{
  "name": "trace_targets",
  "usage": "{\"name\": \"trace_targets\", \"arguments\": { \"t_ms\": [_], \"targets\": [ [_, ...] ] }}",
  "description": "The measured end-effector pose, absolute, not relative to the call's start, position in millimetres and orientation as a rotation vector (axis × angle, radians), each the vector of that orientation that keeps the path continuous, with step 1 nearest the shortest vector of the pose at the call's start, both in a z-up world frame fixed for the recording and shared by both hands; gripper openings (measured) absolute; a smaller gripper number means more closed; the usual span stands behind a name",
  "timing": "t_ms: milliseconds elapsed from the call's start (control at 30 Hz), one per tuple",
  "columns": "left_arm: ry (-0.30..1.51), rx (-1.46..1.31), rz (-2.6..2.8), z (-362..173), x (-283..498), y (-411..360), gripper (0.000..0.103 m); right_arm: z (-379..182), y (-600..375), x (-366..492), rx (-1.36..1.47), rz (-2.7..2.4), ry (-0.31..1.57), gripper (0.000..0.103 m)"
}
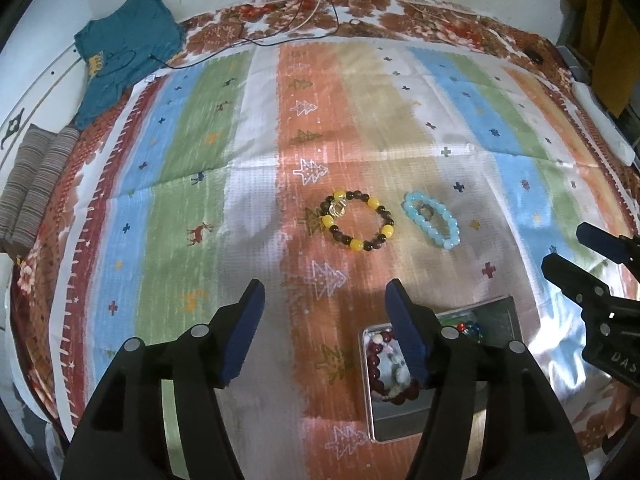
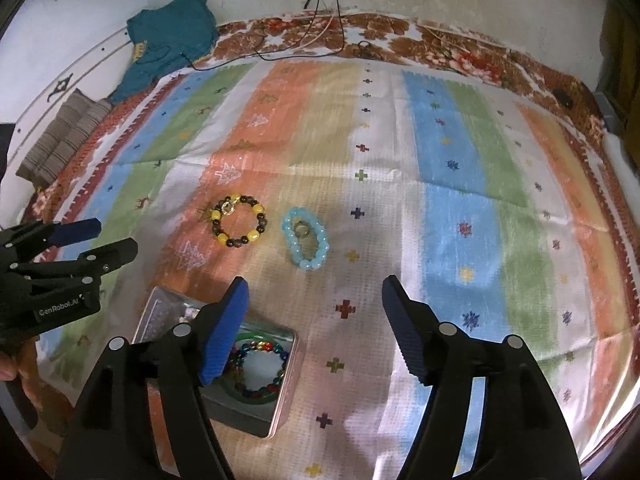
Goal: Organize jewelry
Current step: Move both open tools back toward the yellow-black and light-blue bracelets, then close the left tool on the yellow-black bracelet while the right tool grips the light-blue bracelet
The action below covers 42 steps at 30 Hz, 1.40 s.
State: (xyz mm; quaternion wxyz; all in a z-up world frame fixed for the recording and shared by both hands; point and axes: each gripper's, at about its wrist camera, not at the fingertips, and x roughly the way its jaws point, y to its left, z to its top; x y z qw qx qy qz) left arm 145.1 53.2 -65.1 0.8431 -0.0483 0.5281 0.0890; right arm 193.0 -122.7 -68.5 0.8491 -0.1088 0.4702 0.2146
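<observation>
Both wrist cameras look steeply down from close above the bed's striped, patterned cloth (image 1: 248, 184), facing its far edge at the wall. Both views share the yellow-and-dark beaded bracelet (image 1: 357, 221), pale blue beaded bracelet (image 2: 306, 243) and open metal tin (image 2: 160, 312).

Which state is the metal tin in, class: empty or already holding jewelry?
Holding jewelry. The open metal tin contains a multicolored bead bracelet and, in the left wrist view, a dark red bead bracelet.

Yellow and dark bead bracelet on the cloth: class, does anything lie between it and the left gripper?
Nothing visible does. The bracelet lies alone on the striped cloth, with bare fabric between it and the open left gripper. The light blue bracelet sits beside it, and the tin lies off to one side.
</observation>
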Motion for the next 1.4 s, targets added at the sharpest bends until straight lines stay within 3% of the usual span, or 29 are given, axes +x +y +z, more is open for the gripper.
{"name": "trace_targets", "arguments": {
  "t_ms": [500, 1400],
  "targets": [
    [1.187, -0.107, 0.198, -91.2, 182.7, 62.4, 0.070, -84.2, -111.4, 224.5, -0.261, 0.420, 1.039, 0.074],
    [1.265, -0.113, 0.194, -130.5, 230.8, 78.0, 0.070, -134.4, -88.1, 270.2, -0.329, 0.405, 1.148, 0.074]
  ]
}}
